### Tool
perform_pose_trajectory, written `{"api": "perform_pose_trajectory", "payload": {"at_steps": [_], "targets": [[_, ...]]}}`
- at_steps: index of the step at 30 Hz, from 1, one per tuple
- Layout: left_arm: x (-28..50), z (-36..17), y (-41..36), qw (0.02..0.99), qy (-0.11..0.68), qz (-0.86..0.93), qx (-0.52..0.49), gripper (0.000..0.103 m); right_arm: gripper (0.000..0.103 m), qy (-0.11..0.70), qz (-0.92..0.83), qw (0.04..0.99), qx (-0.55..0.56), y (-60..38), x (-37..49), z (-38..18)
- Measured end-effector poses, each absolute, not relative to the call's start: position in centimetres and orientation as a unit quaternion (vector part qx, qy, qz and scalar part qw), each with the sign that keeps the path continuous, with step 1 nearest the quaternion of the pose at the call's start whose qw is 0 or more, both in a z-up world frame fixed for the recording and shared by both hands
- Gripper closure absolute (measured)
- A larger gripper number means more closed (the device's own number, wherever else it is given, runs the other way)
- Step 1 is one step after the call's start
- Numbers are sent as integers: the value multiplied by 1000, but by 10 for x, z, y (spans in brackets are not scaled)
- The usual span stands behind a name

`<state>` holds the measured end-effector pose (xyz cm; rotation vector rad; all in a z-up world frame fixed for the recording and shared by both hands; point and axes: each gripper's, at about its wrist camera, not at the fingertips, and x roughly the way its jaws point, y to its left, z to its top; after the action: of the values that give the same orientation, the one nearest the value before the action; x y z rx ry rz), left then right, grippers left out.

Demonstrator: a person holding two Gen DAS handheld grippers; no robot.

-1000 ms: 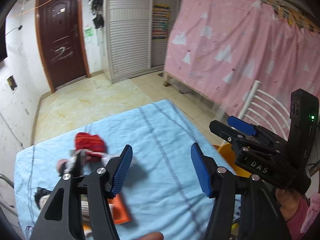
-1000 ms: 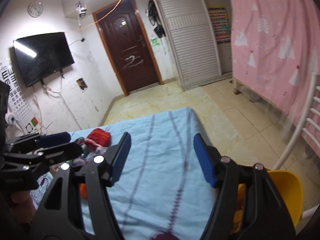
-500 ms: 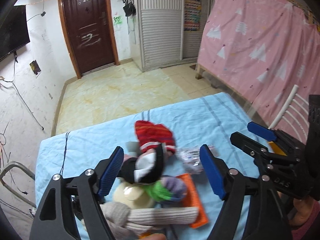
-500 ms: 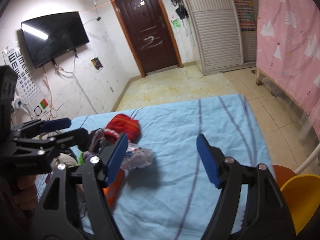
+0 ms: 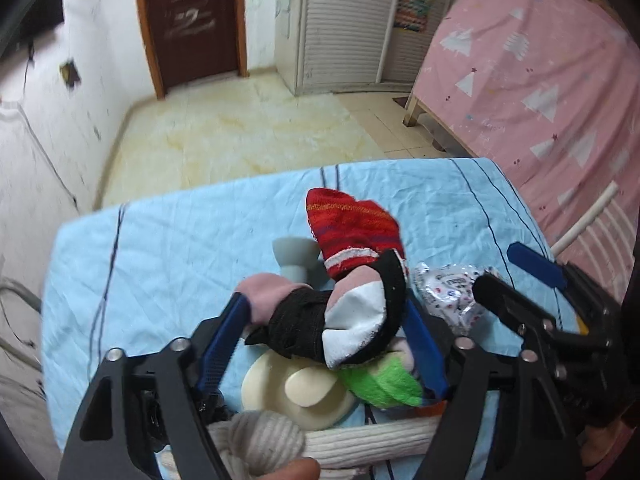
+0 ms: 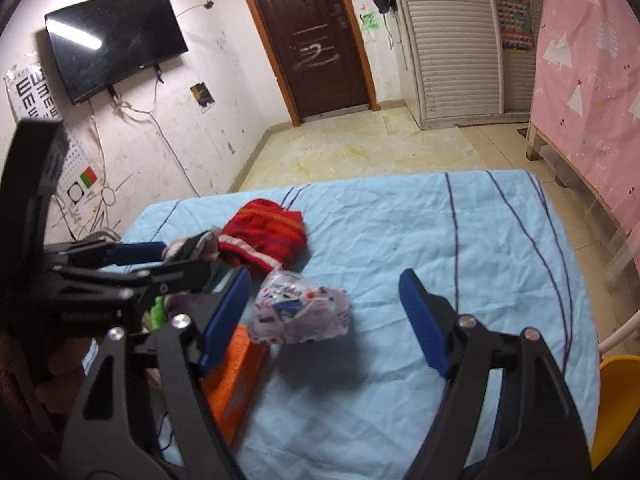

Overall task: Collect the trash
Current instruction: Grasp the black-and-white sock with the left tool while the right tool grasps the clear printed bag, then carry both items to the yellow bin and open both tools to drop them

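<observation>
Colours on the blue sheet

The sheet [image 6: 400, 240] is pale blue with thin dark stripes. On it lie a red sock [image 5: 352, 228] banded orange and white, a black, white and pink sock [image 5: 352, 320], a white wrapper [image 6: 304, 308] printed red and blue, a lime-green cloth [image 5: 380, 384] and an orange box [image 6: 232, 372].

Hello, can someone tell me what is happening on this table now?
A person holds a gripper in each hand over a blue tablecloth with a pile of socks and trash. The left gripper straddles a black and white sock, its jaws just closing. The right gripper has been opening around a crumpled plastic wrapper, which lies on the cloth, not yet gripped.
</observation>
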<state>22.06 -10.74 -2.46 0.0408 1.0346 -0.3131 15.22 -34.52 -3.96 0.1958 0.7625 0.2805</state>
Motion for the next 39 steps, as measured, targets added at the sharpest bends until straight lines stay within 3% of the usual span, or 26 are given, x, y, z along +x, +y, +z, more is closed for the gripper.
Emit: {"api": "perform_pose_trajectory", "payload": {"at_steps": [5, 10, 12, 16, 39], "targets": [[221, -23, -97, 856, 492, -160, -11, 54, 29, 380, 141, 909, 93, -337, 158, -45], [217, -23, -99, 859, 486, -159, -8, 59, 30, 388, 154, 905, 82, -327, 160, -48], [215, -21, -97, 860, 485, -159, -10, 59, 47, 392, 155, 904, 74, -325, 160, -50], [212, -17, -94, 863, 481, -158, -12, 59, 59, 391, 154, 906, 58, -320, 157, -51], [166, 44, -139, 893, 414, -174, 28, 59, 59, 313, 128, 936, 102, -384, 110, -12]]}}
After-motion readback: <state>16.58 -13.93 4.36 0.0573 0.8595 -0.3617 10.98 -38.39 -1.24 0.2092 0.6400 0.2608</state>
